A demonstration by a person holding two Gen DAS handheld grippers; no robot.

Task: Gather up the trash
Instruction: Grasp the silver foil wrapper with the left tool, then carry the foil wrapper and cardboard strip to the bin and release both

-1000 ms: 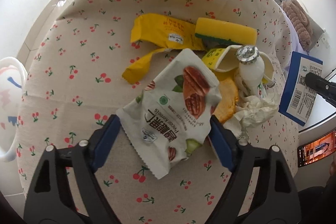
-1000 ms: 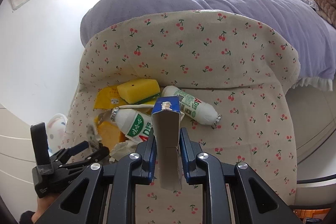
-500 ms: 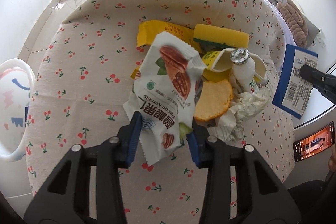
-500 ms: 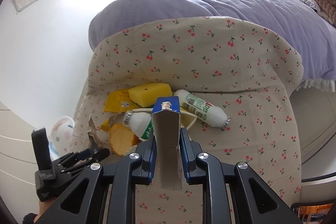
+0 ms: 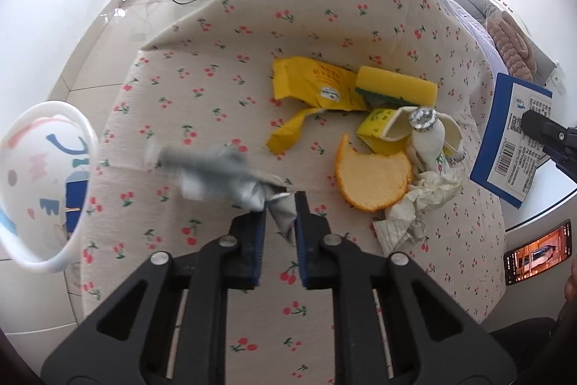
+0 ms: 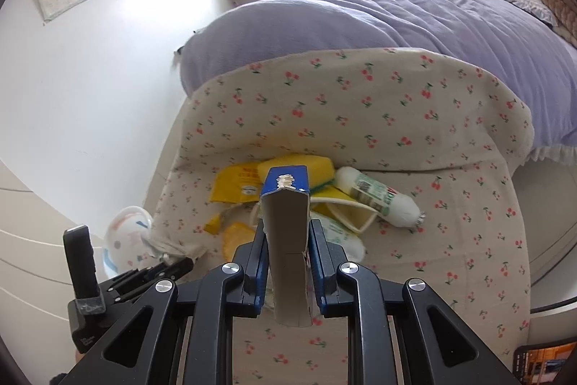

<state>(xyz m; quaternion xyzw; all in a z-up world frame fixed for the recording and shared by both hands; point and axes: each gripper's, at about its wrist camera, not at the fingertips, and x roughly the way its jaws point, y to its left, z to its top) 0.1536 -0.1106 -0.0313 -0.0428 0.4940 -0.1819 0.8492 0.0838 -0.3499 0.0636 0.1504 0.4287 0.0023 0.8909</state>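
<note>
The left gripper (image 5: 280,201) is clenched on a snack bag (image 5: 230,181), which is blurred w/ motion & streams off to the left, above the cherry-print cloth (image 5: 216,78). The bag's lower corner sits pinched between the blue pads. Just left of the cloth's edge stands a white bin (image 5: 43,183) w/ cartoon marks; a blue item shows inside it.

The right gripper (image 6: 286,240) is clamped on a blue carton (image 6: 286,222), held upright, torn top facing away. In the left cam the same carton (image 5: 512,139) hangs at the right side, off the cloth.

Rest of the trash lies in a heap on the cloth, approx. centre-right: a yellow wrapper (image 5: 313,83), a yellow sponge (image 5: 396,85) resting on the wrapper's right end, an orange peel (image 5: 371,179), crumpled tissue (image 5: 422,201) touching the peel, a small white bottle (image 5: 425,132) w/ foil cap, & a 2nd white bottle (image 6: 378,199) lying on its side. A phone (image 5: 537,251) w/ lit screen lies at far right.
</note>
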